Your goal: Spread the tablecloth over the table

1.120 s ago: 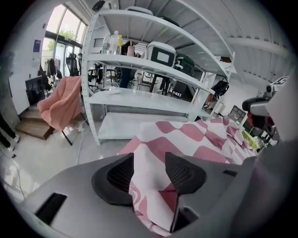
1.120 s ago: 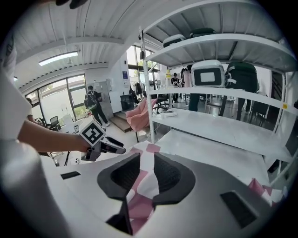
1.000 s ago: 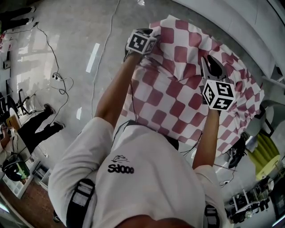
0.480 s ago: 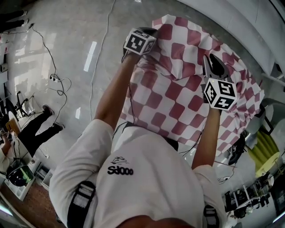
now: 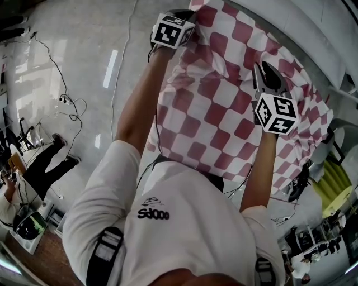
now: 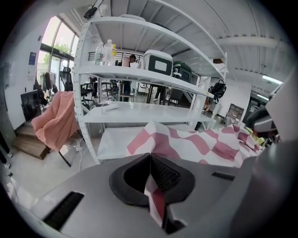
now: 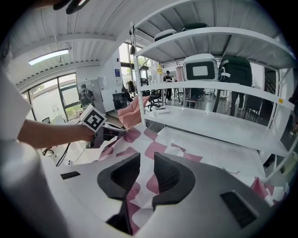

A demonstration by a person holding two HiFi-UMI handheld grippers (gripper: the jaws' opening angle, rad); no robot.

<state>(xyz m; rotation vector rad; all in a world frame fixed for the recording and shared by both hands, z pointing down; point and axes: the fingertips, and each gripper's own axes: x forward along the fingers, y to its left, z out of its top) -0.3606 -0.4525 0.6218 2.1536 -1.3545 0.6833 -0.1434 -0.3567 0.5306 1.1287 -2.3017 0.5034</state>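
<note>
The red-and-white checked tablecloth (image 5: 224, 111) lies rumpled over the table in front of me. My left gripper (image 5: 187, 14) is at the cloth's far left edge at the top of the head view. It is shut on that edge, and a strip of cloth (image 6: 195, 142) runs out from between its pads (image 6: 160, 174). My right gripper (image 5: 263, 70) is further right over a raised fold. A fold of the cloth (image 7: 158, 148) passes between its jaws, which stand partly apart around it. The left gripper (image 7: 118, 131) also shows in the right gripper view, at the left.
A white shelving rack (image 6: 139, 74) with boxes and bottles stands just beyond the table. A pink cloth hangs over a chair (image 6: 56, 123) at the left. Cables (image 5: 72, 103) trail on the floor, another person (image 5: 45, 156) stands at the left, and a yellow-green chair (image 5: 330, 190) is at the right.
My left gripper has closed on the cloth's edge and moved toward the top of the head view, drawing that side of the cloth out. The right gripper has barely shifted.
</note>
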